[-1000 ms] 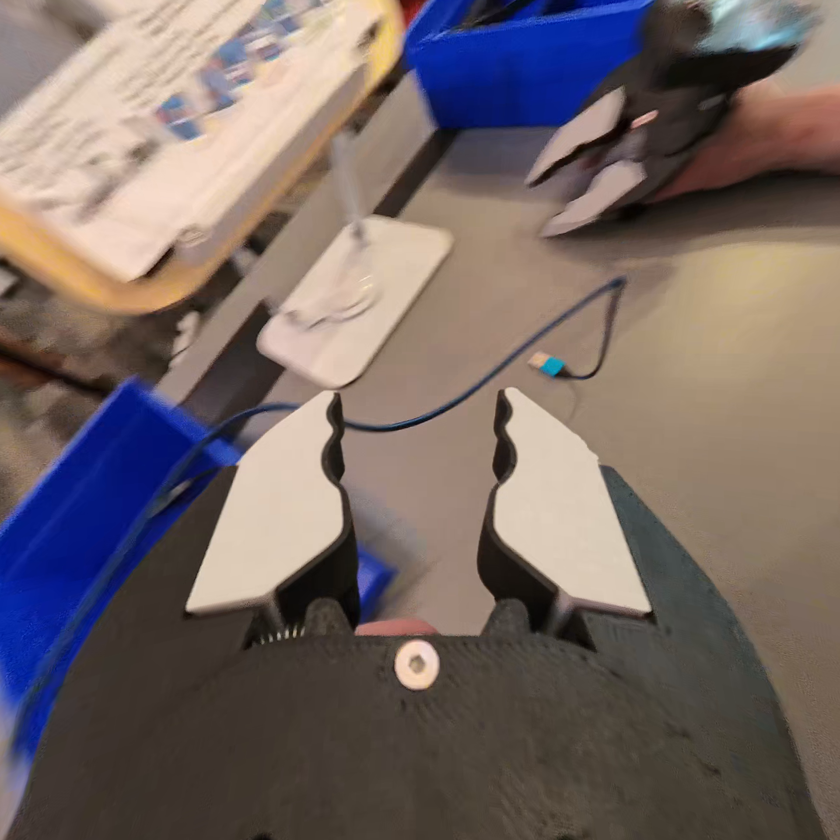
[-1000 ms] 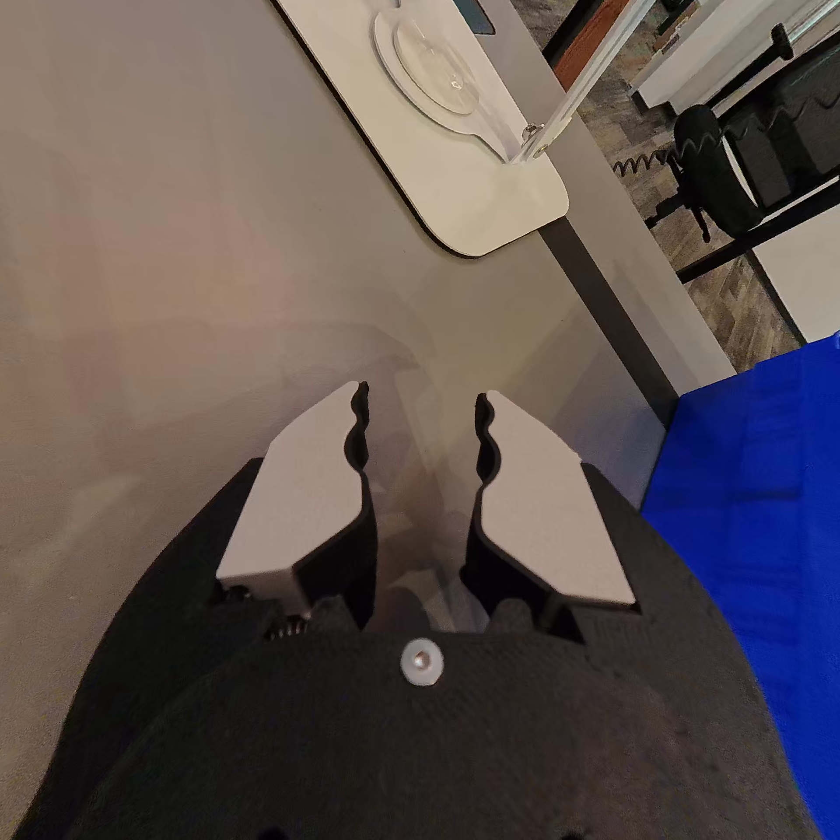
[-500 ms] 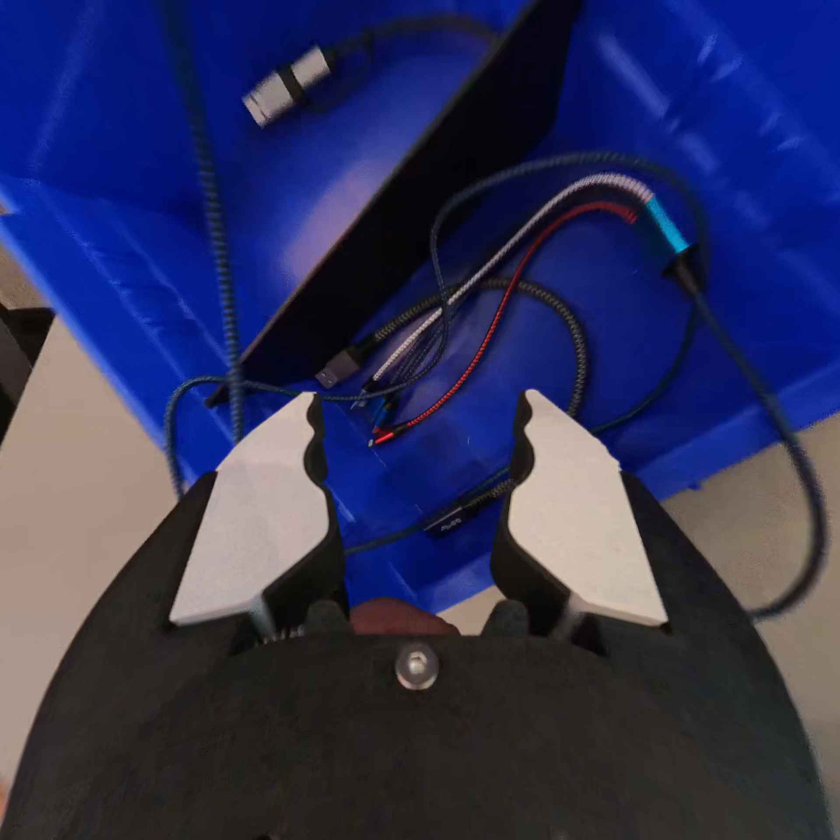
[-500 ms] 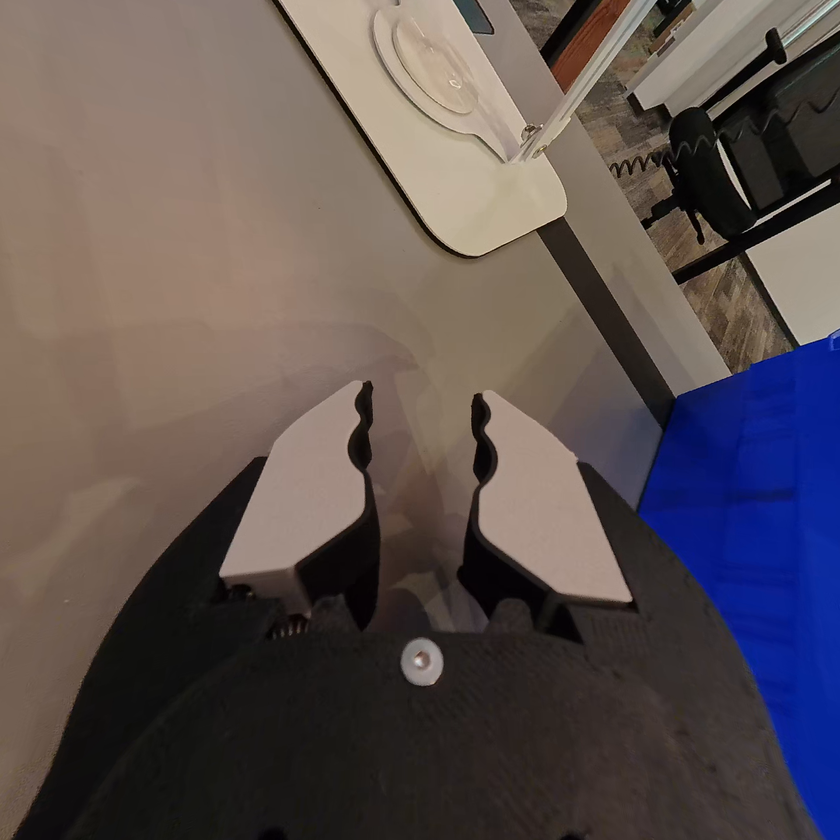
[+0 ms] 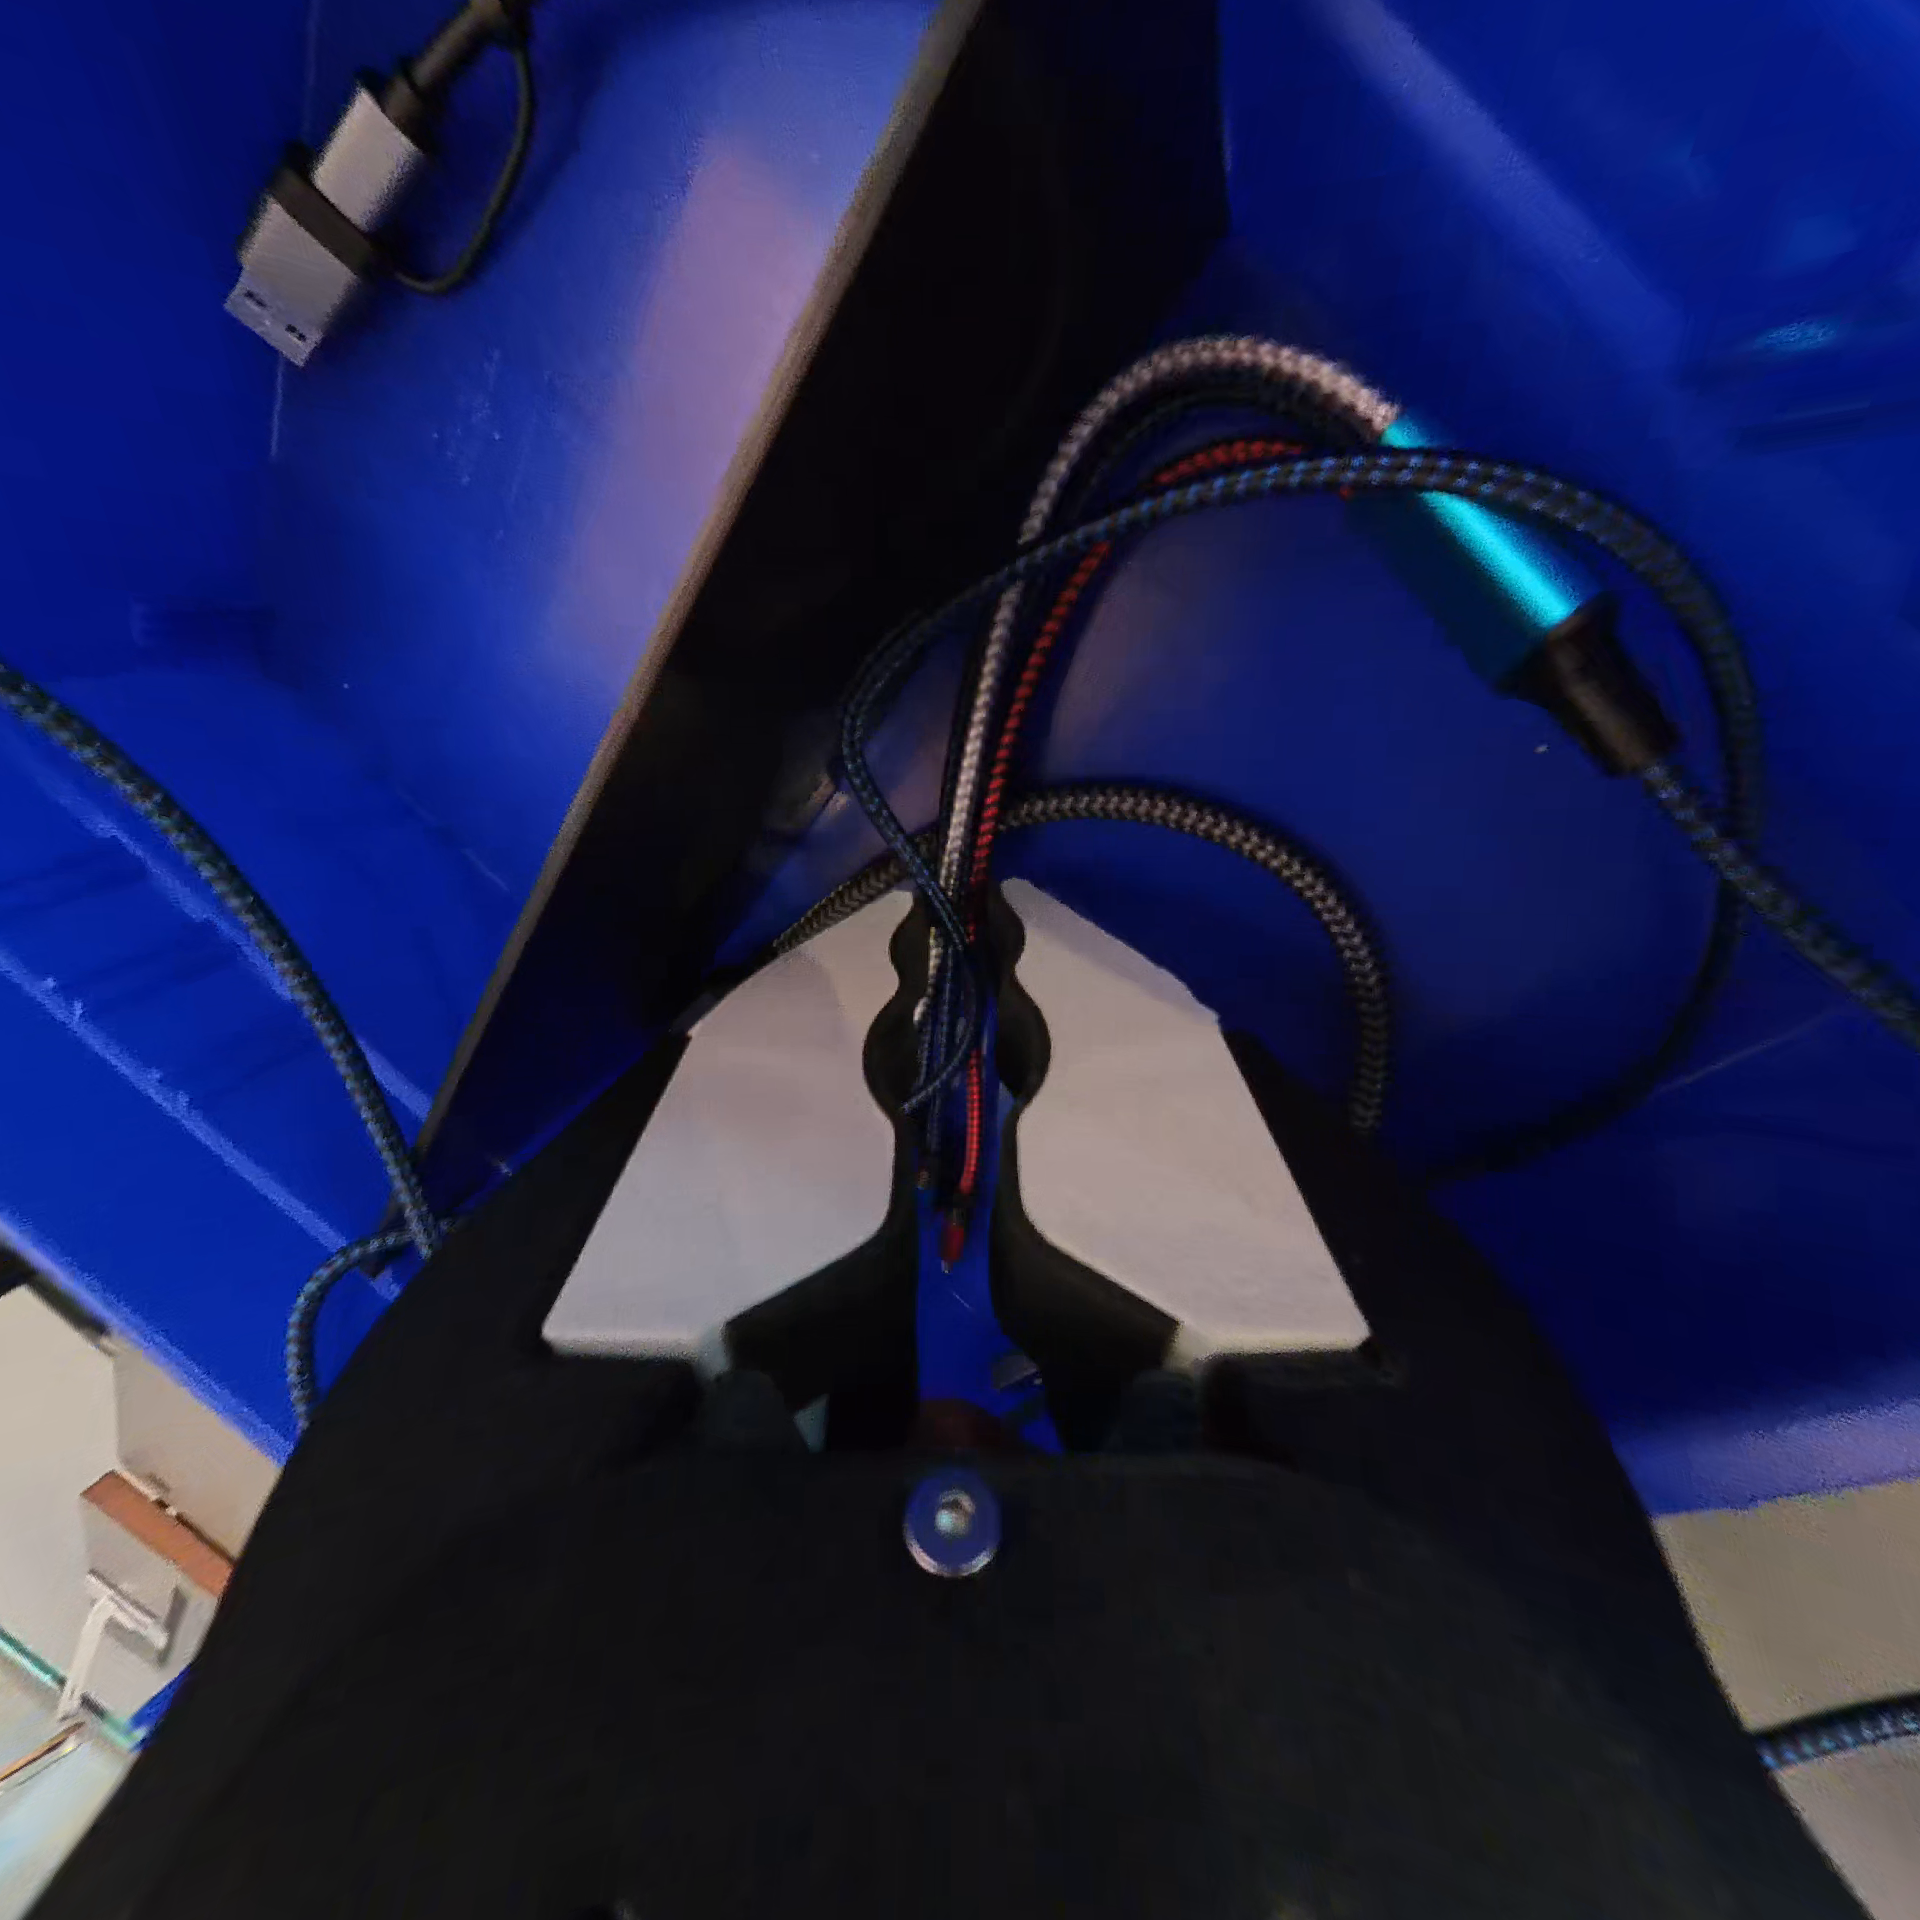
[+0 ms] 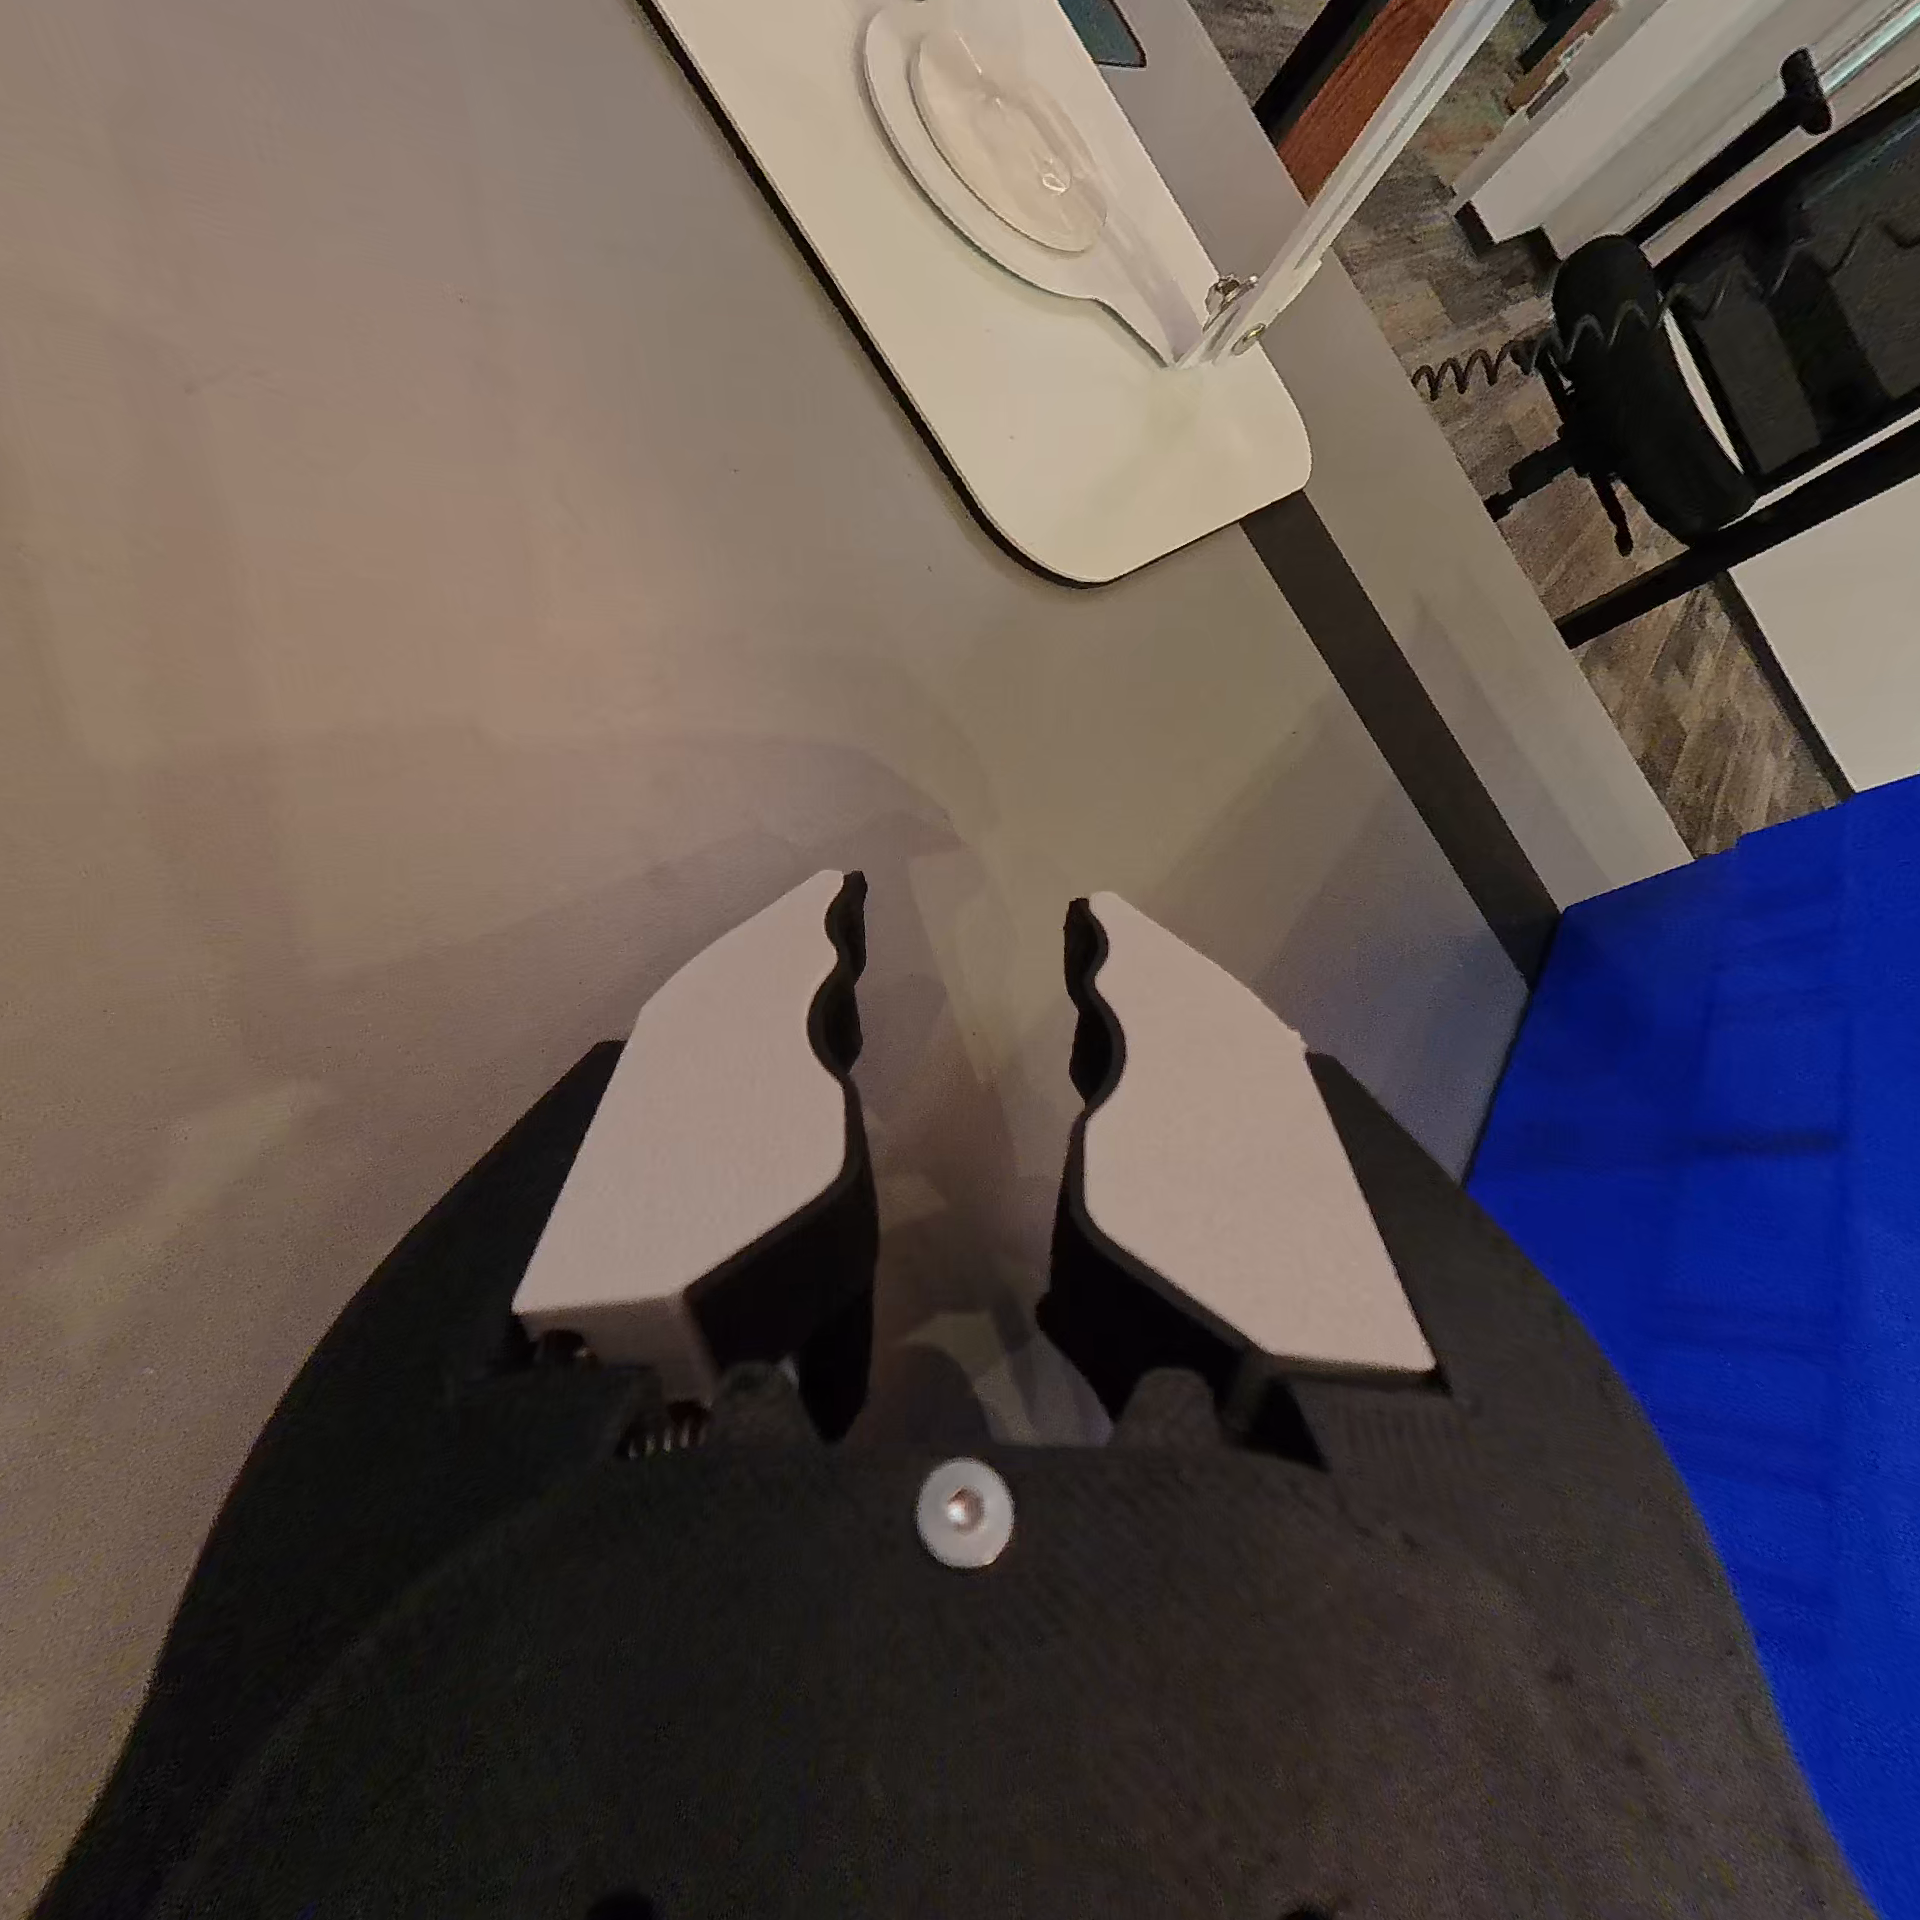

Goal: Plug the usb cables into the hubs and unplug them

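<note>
My left gripper (image 5: 956,925) is down inside a blue bin (image 5: 1558,260) and is shut on a bundle of thin braided cable ends (image 5: 961,862), blue, grey and red, that run from a teal splitter sleeve (image 5: 1475,551). A thicker grey braided cable (image 5: 1299,862) loops behind the fingertips. A grey USB plug (image 5: 322,239) lies in the bin's other compartment, beyond a black divider (image 5: 935,416). My right gripper (image 6: 964,904) is open and empty over the grey table (image 6: 416,520).
A white lamp base (image 6: 1091,343) with a clear disc stands at the table's far edge. A blue bin wall (image 6: 1714,1143) is at the right of the right wrist view. A blue braided cable (image 5: 208,883) trails over the bin's left compartment. A chair and floor lie beyond the table. My hands' fingertips stand some 45 cm from each other. The grey USB plug (image 5: 322,239) is closer to my left gripper, around 15 cm from its tips; the right tips are 50 cm off.
My left gripper swung from the table to the blue bin, dropped into it and closed on the bundle of thin cable ends. My right gripper stayed put and narrowed slightly.
</note>
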Demonstrator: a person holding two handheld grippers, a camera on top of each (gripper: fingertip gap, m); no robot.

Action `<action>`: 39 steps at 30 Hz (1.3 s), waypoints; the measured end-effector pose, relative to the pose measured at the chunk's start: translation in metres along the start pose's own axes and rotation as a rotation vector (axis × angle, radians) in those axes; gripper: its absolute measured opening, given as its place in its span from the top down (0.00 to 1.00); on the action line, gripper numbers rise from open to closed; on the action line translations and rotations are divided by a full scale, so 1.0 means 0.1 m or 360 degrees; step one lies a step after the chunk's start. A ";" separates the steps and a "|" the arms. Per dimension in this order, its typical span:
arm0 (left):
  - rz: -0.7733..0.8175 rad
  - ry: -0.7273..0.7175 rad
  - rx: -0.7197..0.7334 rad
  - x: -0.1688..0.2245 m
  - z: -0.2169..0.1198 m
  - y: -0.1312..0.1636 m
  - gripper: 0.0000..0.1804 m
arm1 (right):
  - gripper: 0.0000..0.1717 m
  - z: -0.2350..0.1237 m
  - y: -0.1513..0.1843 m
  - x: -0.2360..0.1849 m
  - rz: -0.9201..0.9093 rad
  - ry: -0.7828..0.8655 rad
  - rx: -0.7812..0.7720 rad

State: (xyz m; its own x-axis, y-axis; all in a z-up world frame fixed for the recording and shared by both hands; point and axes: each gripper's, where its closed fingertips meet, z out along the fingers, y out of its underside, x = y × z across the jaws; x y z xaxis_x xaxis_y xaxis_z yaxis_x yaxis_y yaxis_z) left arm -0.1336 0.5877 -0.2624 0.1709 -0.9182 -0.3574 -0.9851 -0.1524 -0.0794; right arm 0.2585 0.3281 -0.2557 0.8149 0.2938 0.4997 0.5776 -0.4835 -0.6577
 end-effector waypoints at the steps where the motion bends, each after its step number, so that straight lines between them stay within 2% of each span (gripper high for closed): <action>1: -0.0027 -0.0010 0.0031 -0.01 -0.04 -0.01 0.94 | 0.79 0.00 0.00 0.00 0.0001 -0.0004 -0.0001; 8: -0.0185 -0.0194 0.0279 -0.22 -0.59 -0.01 0.95 | 0.82 0.00 0.00 -0.03 0.0002 -0.0027 -0.0010; 13: -0.0186 -0.0295 0.0430 -0.31 -1.04 -0.07 0.97 | 0.83 0.00 0.00 -0.03 0.0005 -0.0030 -0.0011; 23: -0.0238 -0.0445 0.0604 -0.52 -1.58 -0.06 0.97 | 0.83 0.00 0.00 -0.03 0.0012 -0.0038 -0.0011; 26: -0.0250 -0.0495 0.0758 -0.53 -1.91 -0.14 0.97 | 0.83 0.00 0.00 -0.03 0.0016 -0.0042 -0.0011; 30: -0.0213 -0.0453 0.1050 -0.31 -2.52 -0.39 0.97 | 0.83 0.00 0.00 -0.03 0.0021 -0.0046 -0.0010; 34: -0.0048 -0.0369 0.1319 0.21 -3.10 -0.75 0.97 | 0.83 0.00 0.00 -0.02 0.0022 -0.0045 -0.0009; 36: 0.0036 -0.0259 0.1411 0.56 -3.25 -0.95 0.97 | 0.82 0.00 0.00 -0.02 0.0019 -0.0042 -0.0008; 38: 0.0124 -0.0189 0.1472 0.91 -3.30 -1.13 0.97 | 0.82 0.00 0.00 -0.02 0.0012 -0.0035 -0.0005; 39: 0.0158 -0.0073 0.1508 1.14 -3.27 -1.23 0.97 | 0.82 0.00 0.00 -0.02 0.0005 -0.0029 -0.0003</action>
State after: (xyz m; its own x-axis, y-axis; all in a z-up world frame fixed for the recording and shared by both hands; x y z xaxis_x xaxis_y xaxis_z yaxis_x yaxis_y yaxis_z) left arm 0.0015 0.3821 0.0107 0.1075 -0.8928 -0.4374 -0.5740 0.3035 -0.7605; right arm 0.2566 0.3274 -0.2563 0.8174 0.3072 0.4873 0.5750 -0.4862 -0.6580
